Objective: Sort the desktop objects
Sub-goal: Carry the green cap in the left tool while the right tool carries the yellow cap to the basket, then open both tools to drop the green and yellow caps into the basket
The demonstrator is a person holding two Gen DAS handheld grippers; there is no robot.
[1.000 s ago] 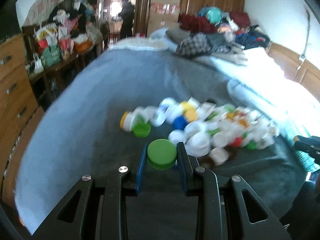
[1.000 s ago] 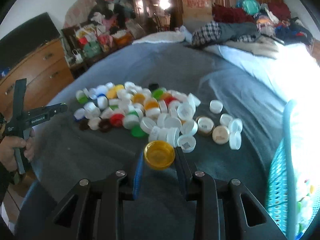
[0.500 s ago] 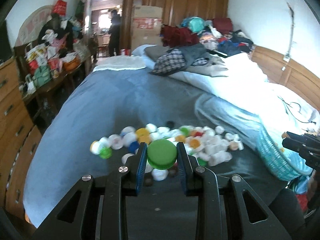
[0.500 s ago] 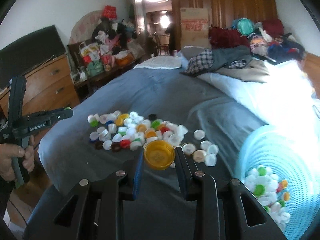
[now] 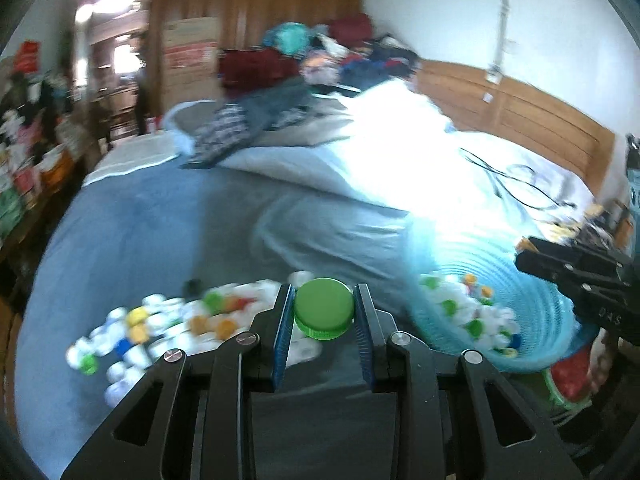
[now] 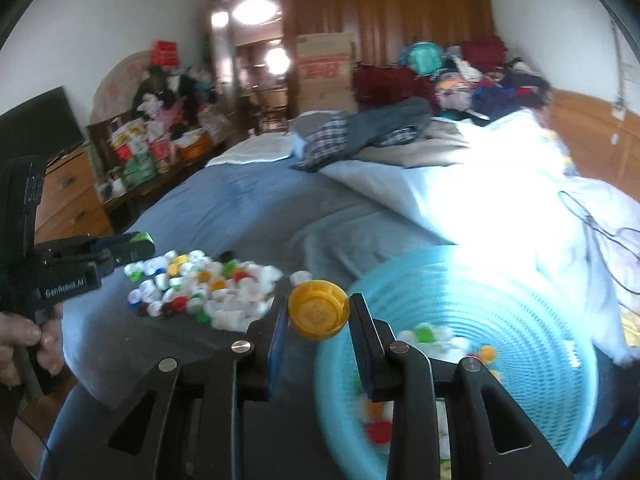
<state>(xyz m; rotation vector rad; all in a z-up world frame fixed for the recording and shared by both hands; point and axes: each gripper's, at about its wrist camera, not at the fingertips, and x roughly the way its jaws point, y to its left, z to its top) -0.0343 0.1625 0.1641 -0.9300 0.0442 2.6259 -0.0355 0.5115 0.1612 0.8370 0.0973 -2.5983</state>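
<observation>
Pinching a green cap (image 5: 324, 313) between its two blue-padded fingers (image 5: 282, 332), my left tool (image 5: 323, 320) holds the cap by its ribbed rim, flat top facing the lens. My right tool (image 6: 318, 316) likewise grips an orange-yellow cap (image 6: 319, 314) by its sides, its hollow underside turned toward the camera.

Left wrist view: beyond the green cap, a loose pile of bottle caps (image 5: 168, 332), white, yellow, orange, green and blue, lies on the grey-blue blanket (image 5: 140, 220) near the bed's near edge; motion blur hides their exact count. To the right of the fingers sits a turquoise mesh basket (image 5: 532, 320), also near that edge, already holding white, green and orange caps. The black body of my right tool enters from the right edge of this view, over the basket's rim.

Right wrist view: the orange-yellow cap hangs just left of the basket (image 6: 520, 320) rim; whether it is above the rim or short of it I cannot tell. The cap pile (image 6: 200, 288) lies to the left on the blanket (image 6: 248, 208). My left hand (image 6: 28, 340) and left tool appear at the left edge of this view, beside the pile.

Farther up the bed: a white quilt (image 6: 480, 200) with a dark cable on it, and heaped clothing (image 6: 380, 128) near the far edge.
</observation>
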